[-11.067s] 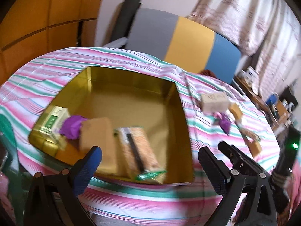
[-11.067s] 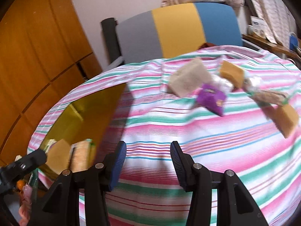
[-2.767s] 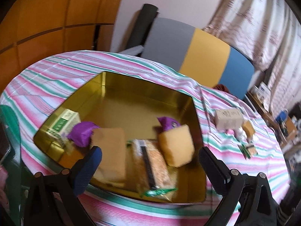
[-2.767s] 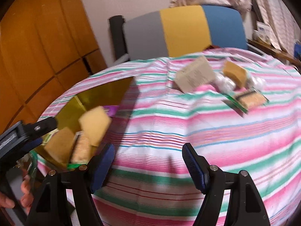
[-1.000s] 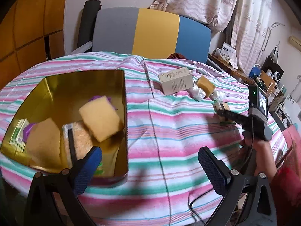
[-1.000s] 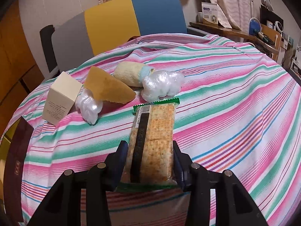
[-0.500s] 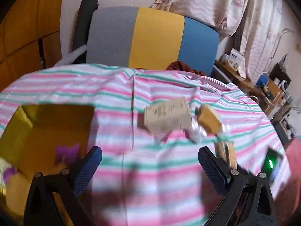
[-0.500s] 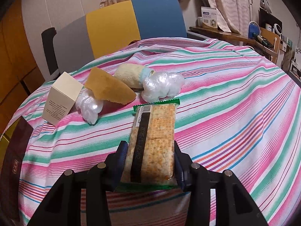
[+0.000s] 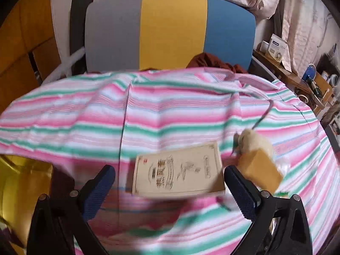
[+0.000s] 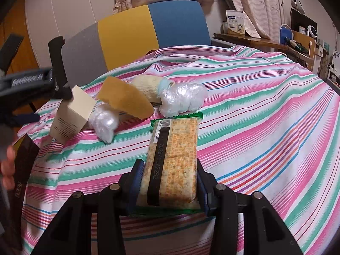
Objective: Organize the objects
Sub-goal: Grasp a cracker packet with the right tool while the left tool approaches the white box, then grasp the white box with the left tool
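My right gripper is shut on a cracker packet in green-edged wrap that lies on the striped cloth. Beyond it sit a yellow sponge, a cream roll and two plastic-wrapped bundles. A cream box lies in line between the blue pads of my left gripper, which stands wide open just over it; no pad presses on it. The sponge is right of that box. In the right wrist view the left gripper hovers at the cream box.
The gold tin shows at the far left, its dark outer wall near a person's hand. A grey, yellow and blue chair back stands behind the table. A cluttered shelf runs along the right.
My left gripper has swept right, from over the gold tin to the cream box, still open. The right gripper has stayed put, gripping the cracker packet.
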The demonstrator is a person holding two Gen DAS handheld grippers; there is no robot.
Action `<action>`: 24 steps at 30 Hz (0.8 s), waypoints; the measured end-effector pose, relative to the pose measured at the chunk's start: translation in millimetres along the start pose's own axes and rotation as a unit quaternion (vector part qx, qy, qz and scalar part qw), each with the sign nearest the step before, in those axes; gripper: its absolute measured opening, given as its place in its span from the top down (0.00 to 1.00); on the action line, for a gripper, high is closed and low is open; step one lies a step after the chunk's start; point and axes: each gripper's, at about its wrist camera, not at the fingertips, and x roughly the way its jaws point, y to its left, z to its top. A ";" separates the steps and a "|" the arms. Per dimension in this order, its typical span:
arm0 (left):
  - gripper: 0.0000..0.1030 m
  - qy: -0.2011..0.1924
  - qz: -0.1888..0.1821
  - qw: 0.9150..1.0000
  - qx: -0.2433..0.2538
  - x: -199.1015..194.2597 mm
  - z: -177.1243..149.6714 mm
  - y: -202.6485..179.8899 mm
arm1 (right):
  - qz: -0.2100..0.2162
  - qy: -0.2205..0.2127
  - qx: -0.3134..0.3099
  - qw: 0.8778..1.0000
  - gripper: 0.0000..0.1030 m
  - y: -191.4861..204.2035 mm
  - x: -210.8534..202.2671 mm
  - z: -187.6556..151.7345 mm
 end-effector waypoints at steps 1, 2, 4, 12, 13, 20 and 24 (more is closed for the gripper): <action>0.00 -0.002 -0.006 1.000 -0.004 -3.3 -4.3 3.1 | 0.000 0.000 0.000 1.000 0.56 0.1 0.0 0.0; 0.00 -0.003 -0.013 1.000 -0.007 -8.0 -10.0 6.0 | -0.001 0.000 0.000 1.000 0.56 0.4 0.0 -0.1; 0.00 0.003 -0.026 1.000 -0.009 -19.5 -28.3 14.5 | -0.001 0.000 0.000 1.000 0.56 0.6 0.0 -0.3; 0.00 0.028 0.000 0.998 -0.058 -50.7 -95.6 49.7 | 0.000 0.000 0.000 1.000 0.56 1.1 0.0 -0.5; 0.00 0.017 -0.013 0.998 -0.066 -58.1 -98.5 50.1 | 0.000 0.000 0.000 1.000 0.56 1.1 0.0 -0.7; 0.00 -0.011 -0.006 0.999 -0.039 -59.7 -72.0 12.7 | 0.002 -0.001 0.000 1.000 0.56 1.6 -0.2 -1.1; 0.00 -0.010 0.006 0.998 -0.055 -43.5 -43.0 -5.7 | 0.004 -0.002 0.002 1.000 0.56 0.4 -0.6 -1.0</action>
